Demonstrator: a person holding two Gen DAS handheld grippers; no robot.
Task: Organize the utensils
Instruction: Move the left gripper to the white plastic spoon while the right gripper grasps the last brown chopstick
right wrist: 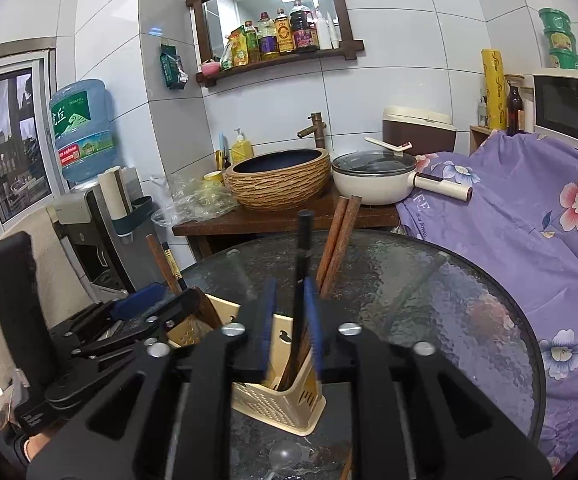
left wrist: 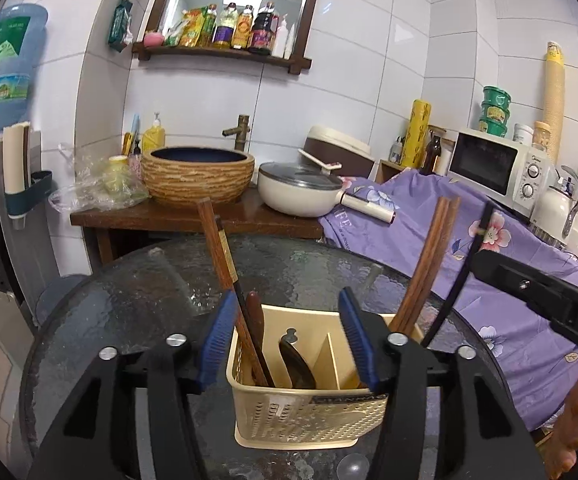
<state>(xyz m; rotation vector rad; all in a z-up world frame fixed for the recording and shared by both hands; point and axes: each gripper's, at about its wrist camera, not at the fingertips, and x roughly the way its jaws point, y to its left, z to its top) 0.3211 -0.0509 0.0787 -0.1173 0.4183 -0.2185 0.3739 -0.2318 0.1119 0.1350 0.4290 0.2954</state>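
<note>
- The cream utensil caddy (left wrist: 309, 408) stands on the round glass bench (left wrist: 129, 300), holding brown chopsticks (left wrist: 421, 272) and a dark spoon (left wrist: 297, 364).
- Left tongs (left wrist: 289, 344) are spread, straddling the caddy.
- Right tongs (right wrist: 291, 320) pinch a black chopstick (right wrist: 303, 248) standing in the caddy.

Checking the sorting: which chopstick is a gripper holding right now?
The black chopstick, pinched in the right gripper over the holder. The brown pair and the left-side ones stand free.

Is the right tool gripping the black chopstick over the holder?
Yes: the right tool is closed on the black chopstick, whose lower end reaches into the beige holder.
</note>
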